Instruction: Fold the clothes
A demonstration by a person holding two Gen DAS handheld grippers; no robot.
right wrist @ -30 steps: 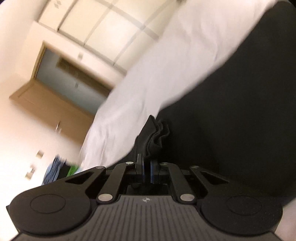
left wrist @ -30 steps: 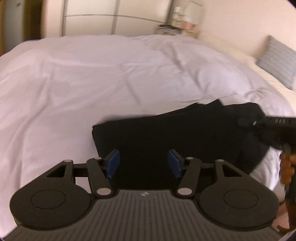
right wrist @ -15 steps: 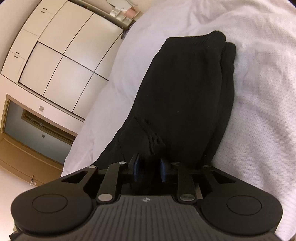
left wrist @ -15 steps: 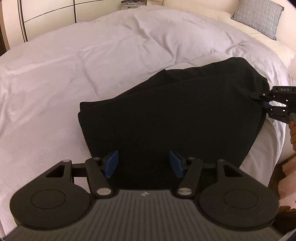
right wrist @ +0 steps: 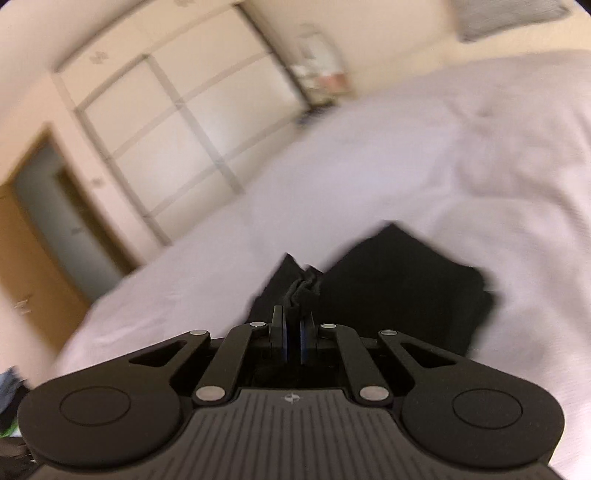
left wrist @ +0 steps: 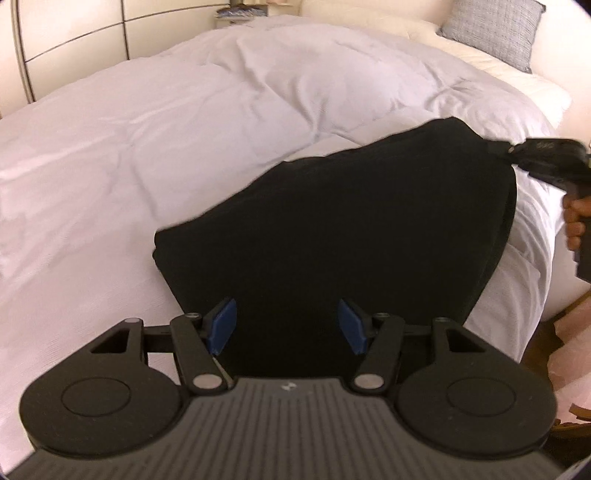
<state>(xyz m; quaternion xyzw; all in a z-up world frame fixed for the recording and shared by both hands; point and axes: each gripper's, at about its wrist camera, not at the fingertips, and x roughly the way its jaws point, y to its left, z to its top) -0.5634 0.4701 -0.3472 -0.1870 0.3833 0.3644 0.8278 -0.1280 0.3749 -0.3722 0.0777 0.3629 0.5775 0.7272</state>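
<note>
Stretched wider than a second ago, the black garment (left wrist: 354, 236) lies on the white bed (left wrist: 155, 147). Right hand-held gripper (right wrist: 293, 338) is closing, pinching its bunched edge; left hand-held gripper (left wrist: 284, 325) hovers unclenched, empty. Grey pillow (left wrist: 491, 29) behind; no legible writing.

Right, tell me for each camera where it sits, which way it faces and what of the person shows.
Left wrist: on the left gripper, angled down over the black garment on the white duvet; jaws open; a hand holds the right gripper at the right edge.
Right wrist: on the right gripper, facing wardrobe doors; shut on a garment fold; no body shows.
Shared: garment, duvet, wardrobe.
</note>
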